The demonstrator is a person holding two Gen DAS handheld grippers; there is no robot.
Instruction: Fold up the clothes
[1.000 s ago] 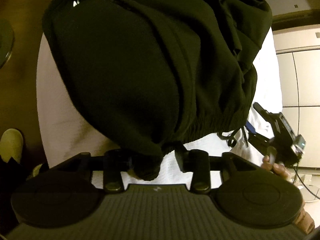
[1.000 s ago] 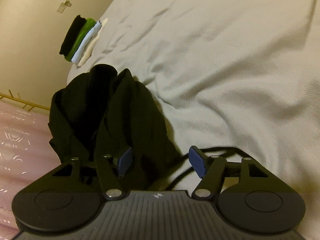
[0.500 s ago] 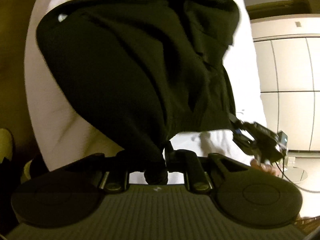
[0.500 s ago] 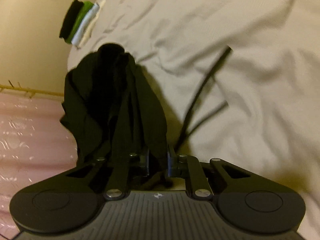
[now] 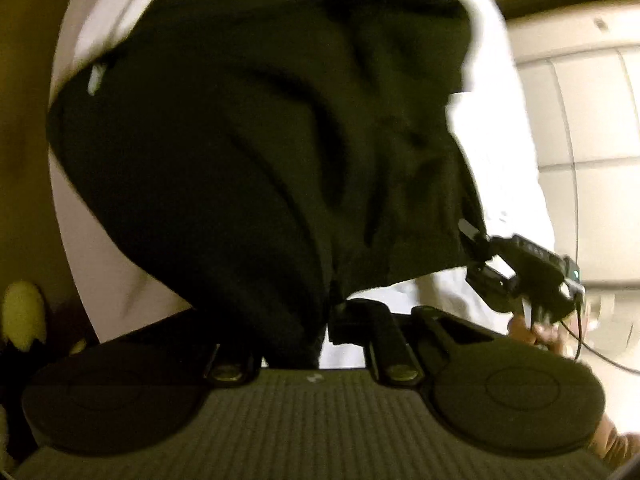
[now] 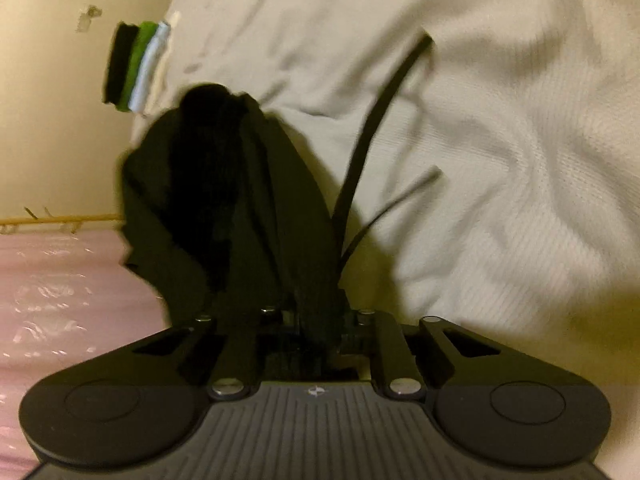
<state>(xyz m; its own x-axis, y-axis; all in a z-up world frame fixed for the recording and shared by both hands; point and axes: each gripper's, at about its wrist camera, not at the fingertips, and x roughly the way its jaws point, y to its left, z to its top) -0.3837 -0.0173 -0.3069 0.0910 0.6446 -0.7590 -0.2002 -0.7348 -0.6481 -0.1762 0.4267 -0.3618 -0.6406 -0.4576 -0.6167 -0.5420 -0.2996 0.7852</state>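
Note:
A black garment [image 5: 248, 152] with a drawstring waistband hangs between my two grippers above the white bed [image 5: 496, 168]. My left gripper [image 5: 326, 320] is shut on one end of its waistband. My right gripper [image 6: 318, 320] is shut on the other end, and it also shows in the left wrist view [image 5: 474, 236] at the right. In the right wrist view the garment [image 6: 224, 200] bunches up in front of the jaws, and its black drawstring [image 6: 376, 120] swings loose over the bed [image 6: 500, 160].
A stack of folded clothes [image 6: 136, 68], black, green, pale blue and white, lies at the far edge of the bed by the wall. A pink plastic-covered surface [image 6: 60, 300] lies at the left. White cabinet doors [image 5: 592, 128] stand to the right.
Both grippers have closed on the garment's waistband and lifted it off the bed. The drawstring has swung up and loose.

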